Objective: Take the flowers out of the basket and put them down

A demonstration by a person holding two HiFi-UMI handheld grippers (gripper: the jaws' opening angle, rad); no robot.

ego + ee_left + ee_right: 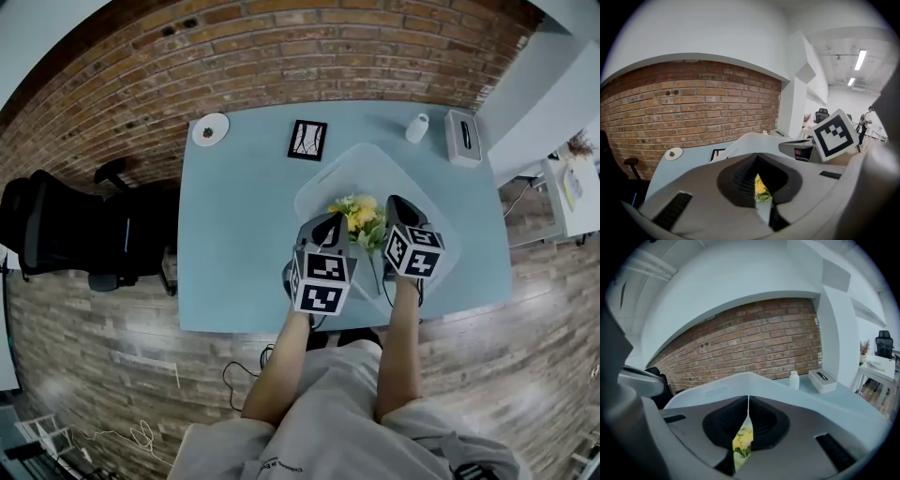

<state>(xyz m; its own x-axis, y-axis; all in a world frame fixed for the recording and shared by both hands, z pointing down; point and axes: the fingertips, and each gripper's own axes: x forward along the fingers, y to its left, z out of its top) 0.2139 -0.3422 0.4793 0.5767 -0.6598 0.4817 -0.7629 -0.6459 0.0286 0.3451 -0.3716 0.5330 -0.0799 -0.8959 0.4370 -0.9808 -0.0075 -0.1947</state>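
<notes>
Yellow flowers (361, 217) with green leaves lie in a translucent white basket (323, 178) at the middle of the light-blue table (234, 244). My left gripper (333, 223) hovers just left of the flowers and my right gripper (396, 204) just right of them, both pointing away from me. In the left gripper view the left gripper (757, 159) has its jaws together, and the flowers (761, 188) show through the gap lower down. In the right gripper view the right gripper (748, 401) is shut too, with the flowers (743, 441) beyond. Neither holds anything.
Along the table's far edge stand a small white plate (210, 128), a black picture frame (307, 140), a white bottle (417, 127) and a white tissue box (463, 137). A black office chair (56, 234) is left of the table. A brick wall runs behind.
</notes>
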